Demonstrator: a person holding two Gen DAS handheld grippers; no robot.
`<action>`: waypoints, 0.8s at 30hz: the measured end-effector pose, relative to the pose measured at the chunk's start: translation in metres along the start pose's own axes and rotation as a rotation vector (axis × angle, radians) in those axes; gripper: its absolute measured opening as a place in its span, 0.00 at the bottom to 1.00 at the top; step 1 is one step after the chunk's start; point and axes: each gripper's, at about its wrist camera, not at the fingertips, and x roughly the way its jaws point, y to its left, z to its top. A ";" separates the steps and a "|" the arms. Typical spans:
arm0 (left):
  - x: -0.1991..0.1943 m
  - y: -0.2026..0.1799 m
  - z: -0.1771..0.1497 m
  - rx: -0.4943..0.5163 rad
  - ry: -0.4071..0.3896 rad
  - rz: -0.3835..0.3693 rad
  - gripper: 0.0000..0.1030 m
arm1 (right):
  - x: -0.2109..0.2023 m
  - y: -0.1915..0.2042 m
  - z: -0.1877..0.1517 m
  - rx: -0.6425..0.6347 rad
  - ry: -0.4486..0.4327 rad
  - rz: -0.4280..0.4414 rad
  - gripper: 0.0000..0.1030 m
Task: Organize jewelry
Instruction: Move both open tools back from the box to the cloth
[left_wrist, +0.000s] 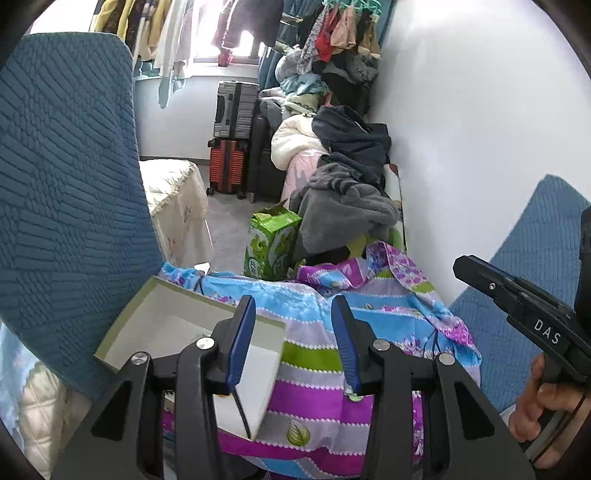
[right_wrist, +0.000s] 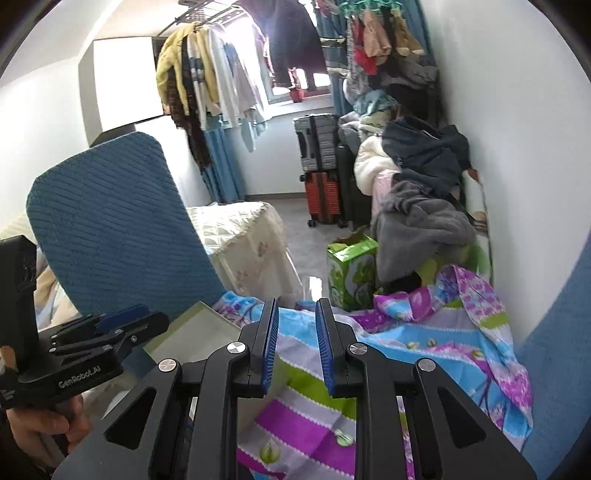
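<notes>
An open white box with an olive-grey rim (left_wrist: 162, 325) lies on a striped, flowered cloth (left_wrist: 314, 354); no jewelry shows inside it. My left gripper (left_wrist: 293, 317) is open, its left finger (left_wrist: 242, 332) over the box's right end. My right gripper (right_wrist: 295, 325) is open and empty above the cloth (right_wrist: 406, 343), just right of the box (right_wrist: 192, 332). Each gripper shows in the other's view: the right one at the far right (left_wrist: 517, 306), the left one at the lower left (right_wrist: 99, 332).
Blue padded chair backs stand left (left_wrist: 66, 184) and right (left_wrist: 535, 266). A green carton (left_wrist: 271, 243), a pile of clothes (left_wrist: 347, 184), suitcases (left_wrist: 232, 136) and a cream quilted bed (left_wrist: 173, 199) lie beyond. A white wall (left_wrist: 480, 129) is on the right.
</notes>
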 end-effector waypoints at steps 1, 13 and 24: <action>0.001 -0.003 -0.004 0.004 0.005 -0.007 0.42 | -0.003 -0.002 -0.004 0.002 -0.001 -0.008 0.18; 0.014 -0.030 -0.045 0.029 0.045 -0.018 0.42 | -0.017 -0.045 -0.059 0.049 0.022 -0.073 0.18; 0.022 -0.047 -0.064 0.019 0.053 -0.028 0.42 | -0.028 -0.067 -0.082 0.060 0.019 -0.084 0.18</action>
